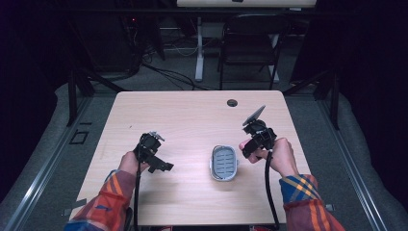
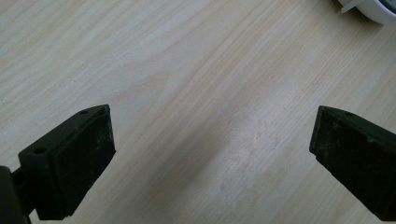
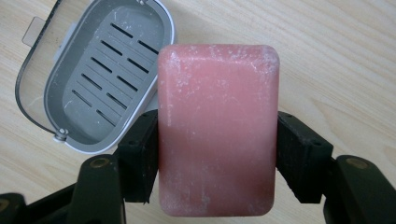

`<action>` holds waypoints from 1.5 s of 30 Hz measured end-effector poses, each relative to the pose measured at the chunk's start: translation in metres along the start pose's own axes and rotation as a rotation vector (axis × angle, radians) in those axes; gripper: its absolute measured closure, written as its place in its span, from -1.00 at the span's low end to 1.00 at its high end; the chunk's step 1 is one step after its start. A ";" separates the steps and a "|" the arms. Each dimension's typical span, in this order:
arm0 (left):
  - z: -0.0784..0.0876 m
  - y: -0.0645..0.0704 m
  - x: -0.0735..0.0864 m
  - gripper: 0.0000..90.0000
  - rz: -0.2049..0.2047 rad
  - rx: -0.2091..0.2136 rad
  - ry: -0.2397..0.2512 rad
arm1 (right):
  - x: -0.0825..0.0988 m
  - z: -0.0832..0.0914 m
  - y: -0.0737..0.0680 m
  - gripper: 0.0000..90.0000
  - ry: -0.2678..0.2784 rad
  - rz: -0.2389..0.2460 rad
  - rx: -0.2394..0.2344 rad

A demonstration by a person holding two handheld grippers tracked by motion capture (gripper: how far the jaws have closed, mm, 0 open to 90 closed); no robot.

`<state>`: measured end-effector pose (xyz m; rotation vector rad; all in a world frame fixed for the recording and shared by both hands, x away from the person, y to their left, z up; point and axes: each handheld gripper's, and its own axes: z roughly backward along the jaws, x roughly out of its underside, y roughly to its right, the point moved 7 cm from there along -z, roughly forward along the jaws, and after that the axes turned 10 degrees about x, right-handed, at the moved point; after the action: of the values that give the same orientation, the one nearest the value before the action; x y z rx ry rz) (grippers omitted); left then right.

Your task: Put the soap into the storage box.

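We held the pink soap bar (image 3: 218,130) pinched by its long sides in our right gripper (image 1: 251,145), just right of the grey slotted soap dish (image 1: 224,163). Our left gripper (image 1: 161,166) hung with jaws spread wide over bare table (image 1: 192,115), whose far edge stood well apart.

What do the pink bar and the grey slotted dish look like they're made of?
Pink rectangular bar: probably soap, matte and waxy, with whitish chalky scuffs and rounded corners. Grey oval slotted dish: apparently moulded plastic, smooth with a slight sheen.
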<state>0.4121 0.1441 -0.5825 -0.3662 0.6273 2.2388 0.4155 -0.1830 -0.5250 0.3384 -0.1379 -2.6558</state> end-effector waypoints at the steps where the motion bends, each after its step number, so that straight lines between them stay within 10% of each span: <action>1: 0.000 0.000 0.000 -1.00 0.000 0.000 -0.001 | -0.001 -0.001 -0.002 -0.17 0.007 -0.005 -0.001; 45: 0.000 0.000 0.000 -1.00 -0.001 0.001 -0.002 | -0.025 -0.022 -0.046 -0.17 -0.042 0.099 -0.018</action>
<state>0.4122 0.1442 -0.5827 -0.3640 0.6272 2.2372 0.4231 -0.1318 -0.5483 0.2629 -0.1409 -2.5659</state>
